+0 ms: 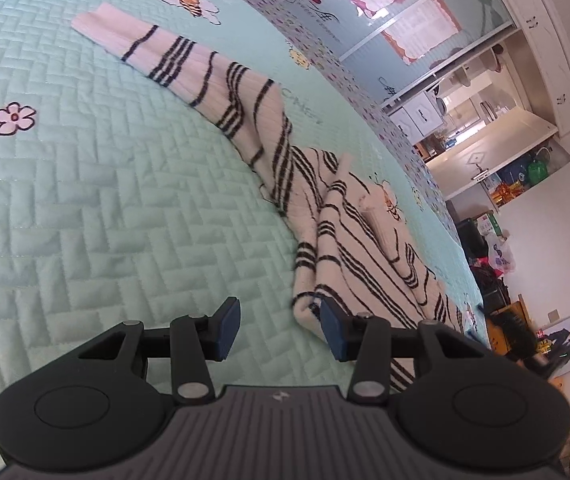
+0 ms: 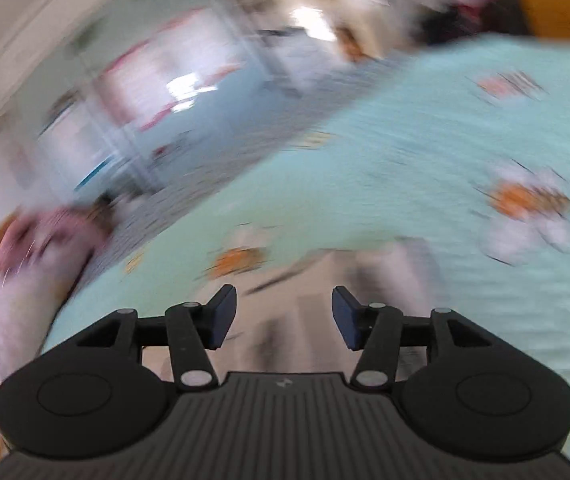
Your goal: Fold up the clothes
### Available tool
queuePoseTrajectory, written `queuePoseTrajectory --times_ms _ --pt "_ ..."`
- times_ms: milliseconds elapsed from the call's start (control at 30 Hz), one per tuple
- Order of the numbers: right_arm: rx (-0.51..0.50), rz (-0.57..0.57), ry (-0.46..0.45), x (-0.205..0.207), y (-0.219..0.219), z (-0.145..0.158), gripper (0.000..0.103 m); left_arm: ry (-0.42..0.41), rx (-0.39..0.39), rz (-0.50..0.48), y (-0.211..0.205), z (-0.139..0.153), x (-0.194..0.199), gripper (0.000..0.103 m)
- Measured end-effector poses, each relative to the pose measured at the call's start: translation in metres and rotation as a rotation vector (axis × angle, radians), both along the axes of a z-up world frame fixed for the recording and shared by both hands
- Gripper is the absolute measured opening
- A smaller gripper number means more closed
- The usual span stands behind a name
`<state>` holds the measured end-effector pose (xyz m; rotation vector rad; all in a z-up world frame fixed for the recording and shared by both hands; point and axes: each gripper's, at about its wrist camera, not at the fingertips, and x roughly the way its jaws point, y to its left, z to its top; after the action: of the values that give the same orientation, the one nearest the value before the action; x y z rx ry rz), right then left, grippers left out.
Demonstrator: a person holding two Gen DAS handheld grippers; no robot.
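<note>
While parted, gripping nothing, left gripper [image 1: 280,330] beside the sweater [image 1: 349,240] hem, right gripper [image 2: 284,317] over blurred cloth on the quilt [image 1: 85,208]: likely mid-fold, sleeve outstretched; next, pinch an edge.

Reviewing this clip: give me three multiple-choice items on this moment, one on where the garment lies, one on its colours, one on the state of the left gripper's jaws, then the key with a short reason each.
1. Where does the striped sweater lie?
A. On the mint quilted bedspread
B. On a wooden floor
C. Hung in the wardrobe

2. What colours is the sweater?
A. Plain pink
B. Cream with dark stripes
C. Blue with white dots

3. How do the jaws of the left gripper stand?
A. Clamped on a sleeve
B. Fully shut on nothing
C. Apart, with nothing pinched

Key: 1 A, the left wrist view shows it spread across the bedspread. 2 B, dark stripe groups cross the cream knit. 3 C, bedspread shows in the gap between the pads, and the sweater's edge lies beside one finger.
</note>
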<state>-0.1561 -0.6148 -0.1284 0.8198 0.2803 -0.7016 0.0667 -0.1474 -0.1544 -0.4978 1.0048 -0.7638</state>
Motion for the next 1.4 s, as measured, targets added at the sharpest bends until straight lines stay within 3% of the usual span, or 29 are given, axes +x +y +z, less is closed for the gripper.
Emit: queuePoseTrajectory --times_ms 33,100,200,300,333,400,433,567,667,767,967,1033,1167,1267,1333,1400 --pt "0.078 -0.004 0.004 -0.007 -0.016 -0.012 0.058 0.000 0.002 -0.003 -0.002 0.000 0.000 0.047" --pt "0.212 0.010 0.041 -0.016 -0.038 -0.033 0.050 -0.003 0.010 -0.014 -0.005 0.002 -0.003 0.047" --pt "0.184 0.012 -0.050 -0.029 -0.032 -0.026 0.050 -0.008 0.023 -0.025 -0.009 0.002 -0.003 0.047" --pt "0.136 0.027 -0.134 -0.031 -0.022 -0.014 0.069 -0.010 0.031 -0.031 -0.014 0.004 -0.001 0.047" --pt "0.149 0.043 -0.090 -0.023 -0.024 -0.017 0.071 -0.015 0.029 -0.032 -0.015 0.005 -0.001 0.047" --pt "0.184 0.055 0.009 -0.009 -0.033 -0.029 0.064 -0.024 0.024 -0.035 -0.017 0.008 -0.002 0.047" --pt "0.190 0.033 0.024 -0.010 -0.033 -0.031 0.056 -0.034 0.026 -0.036 -0.017 0.011 -0.001 0.047" --pt "0.143 0.032 -0.095 -0.028 -0.007 -0.009 0.058 -0.031 0.043 0.003 -0.009 0.009 0.013 0.052" --pt "0.079 0.120 -0.112 -0.036 0.030 0.003 0.061 0.008 -0.028 0.089 0.003 0.005 0.039 0.053" --pt "0.044 0.187 -0.052 -0.042 0.062 0.002 0.061 0.097 -0.107 0.261 0.019 -0.011 0.075 0.054" --pt "0.093 0.205 -0.022 -0.055 0.083 -0.002 0.061 0.319 -0.285 0.580 0.051 -0.059 0.137 0.054" --pt "0.085 0.209 -0.008 -0.056 0.086 0.003 0.061 0.332 -0.335 0.620 0.058 -0.065 0.154 0.054" --pt "0.067 0.227 0.003 -0.046 0.083 0.009 0.062 0.306 -0.310 0.579 0.059 -0.064 0.193 0.054" --pt "0.059 0.233 0.025 -0.038 0.086 0.008 0.064 0.313 -0.345 0.565 0.059 -0.069 0.217 0.053" --pt "0.073 0.232 0.037 -0.034 0.087 0.004 0.065 0.296 -0.335 0.551 0.056 -0.070 0.225 0.045" --pt "0.082 0.237 0.041 -0.032 0.089 0.002 0.065 0.270 -0.300 0.533 0.050 -0.070 0.227 0.010"
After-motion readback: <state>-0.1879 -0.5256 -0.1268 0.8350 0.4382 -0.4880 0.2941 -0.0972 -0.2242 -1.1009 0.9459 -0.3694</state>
